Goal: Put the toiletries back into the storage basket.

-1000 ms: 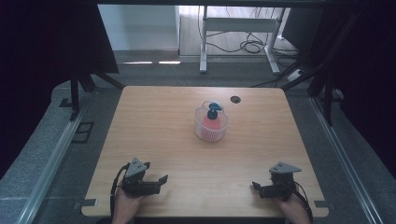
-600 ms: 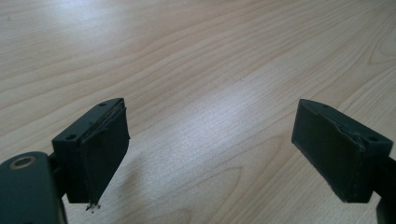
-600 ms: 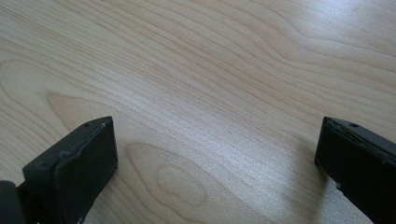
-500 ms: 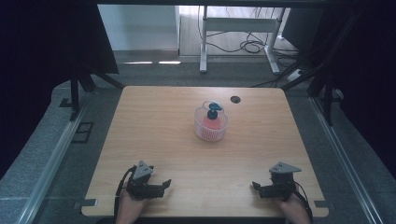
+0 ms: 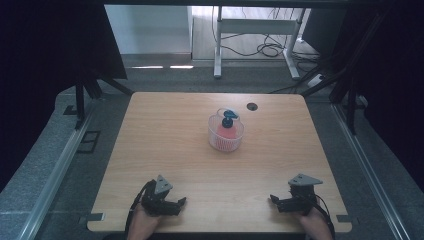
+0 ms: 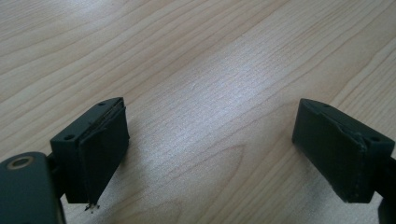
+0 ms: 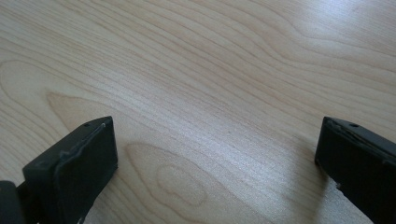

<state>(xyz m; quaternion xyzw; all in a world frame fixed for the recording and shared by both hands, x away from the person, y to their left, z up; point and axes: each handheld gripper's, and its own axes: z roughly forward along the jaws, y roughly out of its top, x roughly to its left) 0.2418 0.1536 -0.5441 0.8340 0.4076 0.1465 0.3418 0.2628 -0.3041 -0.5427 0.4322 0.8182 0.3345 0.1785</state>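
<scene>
Two claws, both spread wide with nothing in them: my left claw just slid a bit rightward along the table's near edge, right claw parked. The pink basket with its blue-capped bottle sits mid-table, well apart, so no reach yet

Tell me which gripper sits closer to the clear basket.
The left gripper, though only slightly: its open jaws point right and reach farther in toward the clear basket than the right gripper, whose jaws point left.

High view overlooks whole table; both gripper views close on tabletop.
</scene>
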